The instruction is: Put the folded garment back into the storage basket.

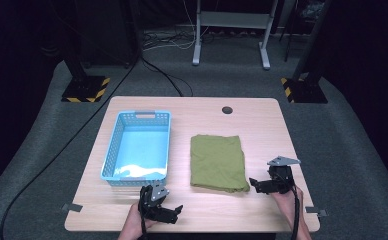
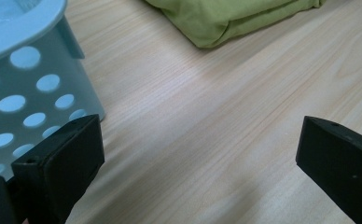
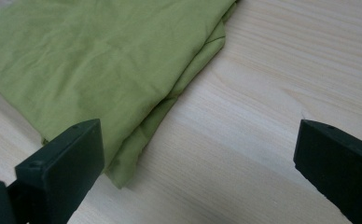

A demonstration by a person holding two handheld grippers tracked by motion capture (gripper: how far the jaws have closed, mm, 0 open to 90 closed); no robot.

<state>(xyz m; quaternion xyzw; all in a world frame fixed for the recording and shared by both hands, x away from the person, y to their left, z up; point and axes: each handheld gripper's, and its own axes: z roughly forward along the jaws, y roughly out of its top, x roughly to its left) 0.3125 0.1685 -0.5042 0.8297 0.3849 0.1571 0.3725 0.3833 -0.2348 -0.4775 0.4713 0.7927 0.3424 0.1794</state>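
A folded olive-green cloth (image 1: 217,162) lies flat on the wooden table (image 1: 262,125), right of centre. A light blue perforated basket (image 1: 110,150) stands to its left. My right gripper (image 1: 256,186) hovers open at the cloth's near right corner, jaws pointing left. In the right gripper view the cloth (image 3: 100,60) reaches the left jaw, and the gripper (image 3: 195,140) holds nothing. My left gripper (image 1: 174,214) is open near the table's front edge, just below the basket. In its own view the gripper (image 2: 198,140) spans bare wood, with the basket wall (image 2: 25,93) on the left and the cloth (image 2: 226,18) beyond.
A dark round hole (image 1: 227,109) sits near the table's far edge. The basket floor shows a pale patch at its near end. Bare wood lies between basket and cloth. Stand feet with hazard stripes (image 1: 87,89) and cables rest on the grey floor behind.
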